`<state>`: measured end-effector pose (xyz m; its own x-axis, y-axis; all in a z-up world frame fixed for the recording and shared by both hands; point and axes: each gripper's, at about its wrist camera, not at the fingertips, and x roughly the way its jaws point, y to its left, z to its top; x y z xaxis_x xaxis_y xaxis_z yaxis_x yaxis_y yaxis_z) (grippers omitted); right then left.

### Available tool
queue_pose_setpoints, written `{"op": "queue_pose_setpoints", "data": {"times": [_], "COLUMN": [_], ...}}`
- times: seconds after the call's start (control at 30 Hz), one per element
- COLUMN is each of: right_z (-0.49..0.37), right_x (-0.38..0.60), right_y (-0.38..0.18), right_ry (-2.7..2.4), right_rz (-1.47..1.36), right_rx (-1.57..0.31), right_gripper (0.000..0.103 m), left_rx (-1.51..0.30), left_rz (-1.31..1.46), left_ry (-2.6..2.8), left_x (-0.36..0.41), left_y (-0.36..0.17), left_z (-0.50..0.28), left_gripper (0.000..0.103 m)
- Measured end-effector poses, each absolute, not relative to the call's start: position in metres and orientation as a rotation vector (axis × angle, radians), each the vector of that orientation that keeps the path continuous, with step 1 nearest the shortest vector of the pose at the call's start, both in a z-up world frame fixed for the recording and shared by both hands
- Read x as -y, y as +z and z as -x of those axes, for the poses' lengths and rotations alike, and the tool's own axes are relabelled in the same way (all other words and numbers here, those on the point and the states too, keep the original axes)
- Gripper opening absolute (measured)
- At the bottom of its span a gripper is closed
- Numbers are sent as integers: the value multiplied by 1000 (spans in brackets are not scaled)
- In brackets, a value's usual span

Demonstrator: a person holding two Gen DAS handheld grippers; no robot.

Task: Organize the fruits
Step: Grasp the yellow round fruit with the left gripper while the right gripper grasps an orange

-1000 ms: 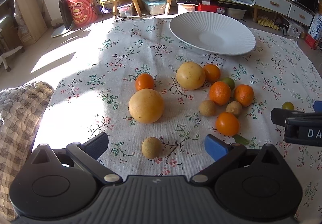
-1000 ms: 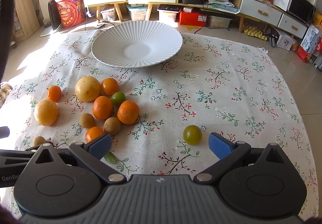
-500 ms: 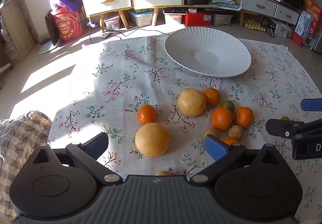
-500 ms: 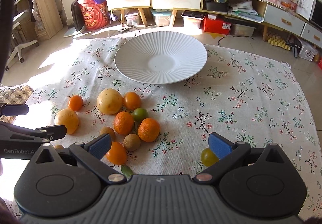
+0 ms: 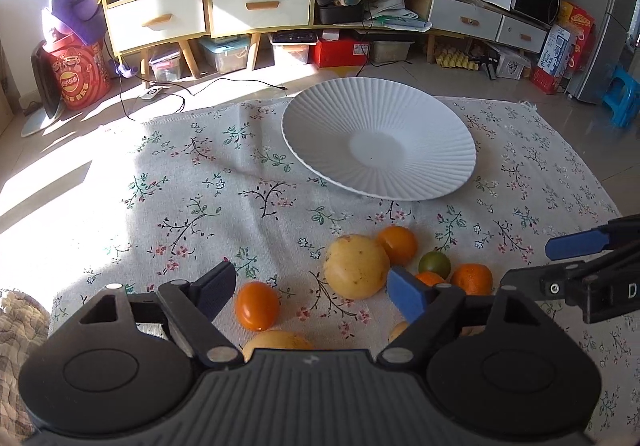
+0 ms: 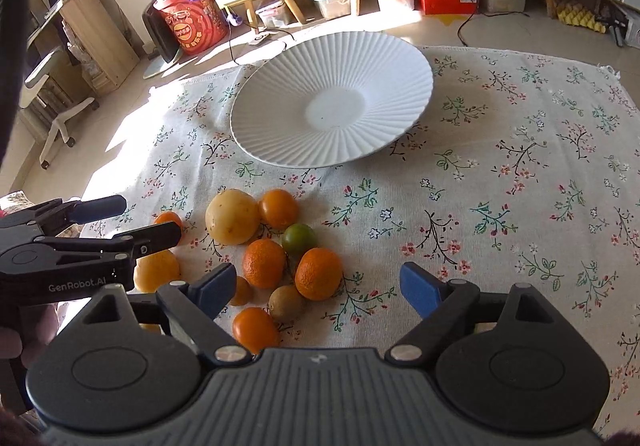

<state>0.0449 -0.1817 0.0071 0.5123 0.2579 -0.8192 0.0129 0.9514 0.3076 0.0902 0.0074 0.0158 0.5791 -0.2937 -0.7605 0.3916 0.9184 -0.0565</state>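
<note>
A white ribbed plate (image 5: 380, 141) (image 6: 332, 105) stands empty at the far side of a floral tablecloth. Nearer lies a cluster of fruit: a large yellow fruit (image 5: 356, 267) (image 6: 232, 217), several oranges (image 6: 319, 273), a green citrus (image 6: 298, 239) and brown kiwis (image 6: 285, 302). My left gripper (image 5: 310, 288) is open and empty over a small orange (image 5: 256, 305). My right gripper (image 6: 316, 288) is open and empty above the cluster. Each gripper shows in the other's view, the right (image 5: 580, 258) and the left (image 6: 132, 221).
The floral tablecloth (image 6: 500, 181) covers the table. A checked fabric (image 5: 20, 326) lies at the table's left edge. Behind the table stand shelves and drawers (image 5: 260, 5), a red drum (image 5: 80, 73) and floor clutter.
Both grippers have risen and tilted forward, so the plate sits nearer the middle of each view. The right gripper moved left over the fruit cluster; the lone green fruit left its view.
</note>
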Motion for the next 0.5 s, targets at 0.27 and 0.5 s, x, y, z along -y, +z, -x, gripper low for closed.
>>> {"op": "queue_pose_setpoints", "data": {"times": [0.27, 0.5], "right_z": [-58, -64], "right_x": [182, 185], "right_y": [-13, -24], "right_ry": [148, 144], "right_rz": [-332, -351], "right_rx": [-1084, -1114], "right_gripper": [57, 49], "left_rx": [-913, -954], "left_rz": [-111, -94], "left_ry": [-465, -491], "left_x": [5, 9], "left_y": [-3, -16], "left_z": [-108, -119], "left_gripper": [55, 48]}}
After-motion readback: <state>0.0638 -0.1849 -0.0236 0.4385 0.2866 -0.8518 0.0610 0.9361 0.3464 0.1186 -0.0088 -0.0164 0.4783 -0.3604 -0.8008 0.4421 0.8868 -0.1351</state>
